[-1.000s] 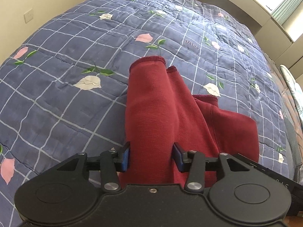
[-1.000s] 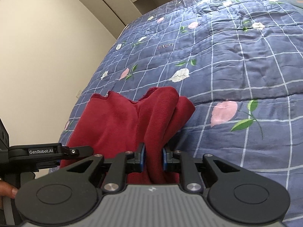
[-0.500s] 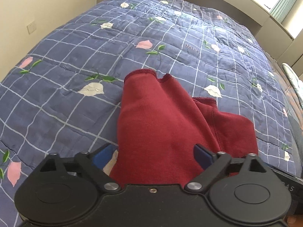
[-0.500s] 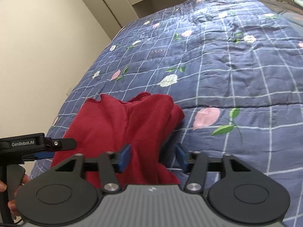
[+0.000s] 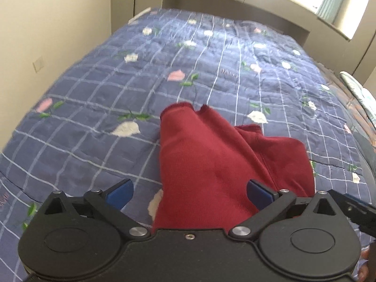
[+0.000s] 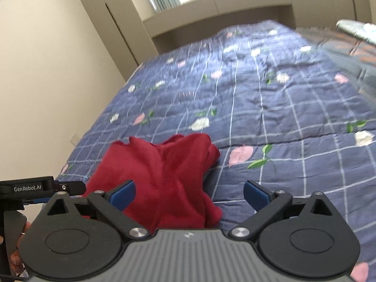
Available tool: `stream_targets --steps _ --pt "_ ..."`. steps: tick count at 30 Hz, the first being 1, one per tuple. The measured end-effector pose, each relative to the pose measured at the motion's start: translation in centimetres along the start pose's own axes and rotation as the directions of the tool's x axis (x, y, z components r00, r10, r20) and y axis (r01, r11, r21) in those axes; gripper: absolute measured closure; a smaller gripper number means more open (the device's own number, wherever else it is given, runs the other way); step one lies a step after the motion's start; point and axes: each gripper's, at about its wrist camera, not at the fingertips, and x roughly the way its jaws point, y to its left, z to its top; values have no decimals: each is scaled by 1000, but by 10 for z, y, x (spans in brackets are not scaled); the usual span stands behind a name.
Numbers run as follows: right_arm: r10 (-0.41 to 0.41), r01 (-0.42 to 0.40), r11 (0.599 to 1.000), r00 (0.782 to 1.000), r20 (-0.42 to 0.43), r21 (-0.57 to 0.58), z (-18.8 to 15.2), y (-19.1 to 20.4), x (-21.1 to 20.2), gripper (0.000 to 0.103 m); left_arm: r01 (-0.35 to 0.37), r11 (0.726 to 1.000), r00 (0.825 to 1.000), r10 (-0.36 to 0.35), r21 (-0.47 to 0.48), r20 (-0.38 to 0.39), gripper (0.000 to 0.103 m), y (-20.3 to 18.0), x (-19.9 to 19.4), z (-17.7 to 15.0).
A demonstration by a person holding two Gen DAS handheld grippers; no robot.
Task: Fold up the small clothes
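A small dark red garment (image 5: pixel 211 162) lies crumpled in loose folds on the blue floral quilt (image 5: pixel 117 89). It also shows in the right wrist view (image 6: pixel 162 171). My left gripper (image 5: pixel 189 191) is open wide, its blue pads on either side of the garment's near edge, holding nothing. My right gripper (image 6: pixel 189 193) is open wide too, above the garment's right near edge, with the cloth between and below its fingers. The left gripper's body (image 6: pixel 35 189) shows at the left edge of the right wrist view.
The quilt (image 6: pixel 282 108) covers a bed that runs to a beige headboard ledge (image 5: pixel 235 11) under a window. A beige wall (image 6: pixel 47 82) runs along the left side. Folded bedding (image 5: pixel 359 96) lies at the far right.
Both grippers were shut on the red garment one second ago; both have opened wide, let it go and drawn back upward. The garment has settled on the quilt.
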Motion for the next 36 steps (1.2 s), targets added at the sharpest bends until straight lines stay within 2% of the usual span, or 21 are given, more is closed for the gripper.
stream_targets --steps 8,13,18,25,30,36 --pt "-70 69 998 989 129 12 -24 41 -69 0 -1 999 995 -4 50 102 1 16 -61 -22" --pt "-111 109 994 981 158 17 -38 73 -125 0 -12 998 992 5 57 128 1 30 -107 -40" --pt "-108 110 994 987 120 -6 -51 99 -179 0 -8 998 990 -2 70 140 1 44 -166 -59" --pt "-96 97 991 995 19 -97 -84 132 -231 0 -52 992 980 28 114 196 1 59 -247 -90" --pt "-91 90 992 996 -14 -87 -98 137 -246 0 -98 987 974 69 126 217 1 66 -280 -112" --pt "-87 84 992 996 -18 -99 -104 140 -252 0 -111 987 975 84 120 205 1 70 -291 -131"
